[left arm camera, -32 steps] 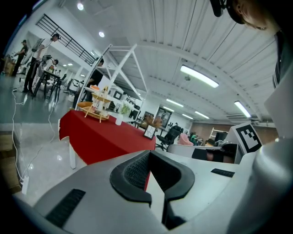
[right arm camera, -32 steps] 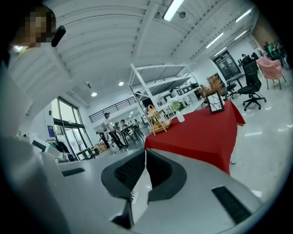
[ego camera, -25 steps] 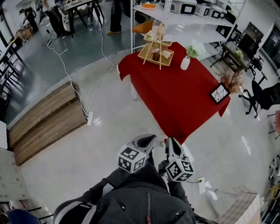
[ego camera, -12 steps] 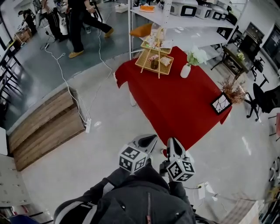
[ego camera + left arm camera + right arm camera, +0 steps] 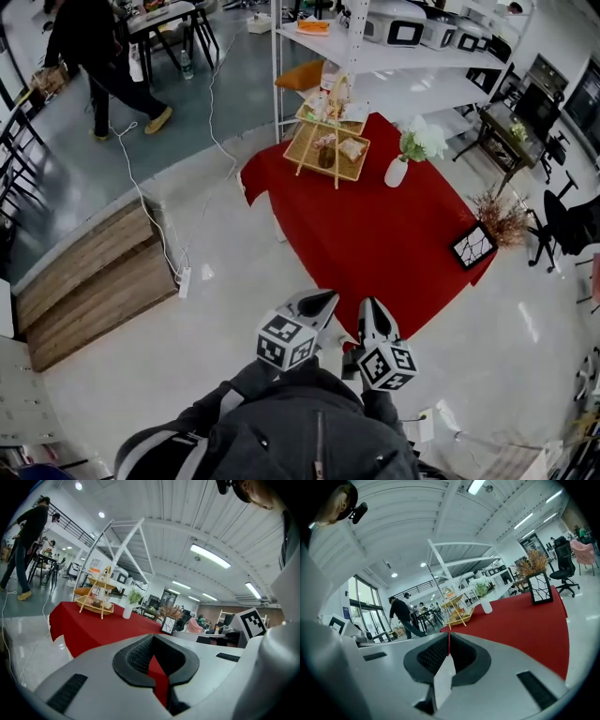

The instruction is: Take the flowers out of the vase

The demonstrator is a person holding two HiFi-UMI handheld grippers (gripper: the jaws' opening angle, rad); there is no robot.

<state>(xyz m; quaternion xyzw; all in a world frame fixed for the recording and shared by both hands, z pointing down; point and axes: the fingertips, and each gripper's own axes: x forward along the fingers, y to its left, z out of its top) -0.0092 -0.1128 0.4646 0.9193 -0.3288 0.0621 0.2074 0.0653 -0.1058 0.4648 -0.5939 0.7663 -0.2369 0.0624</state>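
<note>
Head view shows the white vase point(image 5: 395, 172) upright near the far corner of the red worktop point(image 5: 375, 244), with the flowers point(image 5: 422, 141) in it, just beside a tiered basket stand point(image 5: 328, 145). A framed picture point(image 5: 472, 247) stands at the right-hand corner. The left gripper point(image 5: 314, 302) and right gripper point(image 5: 370, 314) hang side by side off the near corner, well apart from the vase. Each pair of jaws is pressed together, pinching nothing.
</note>
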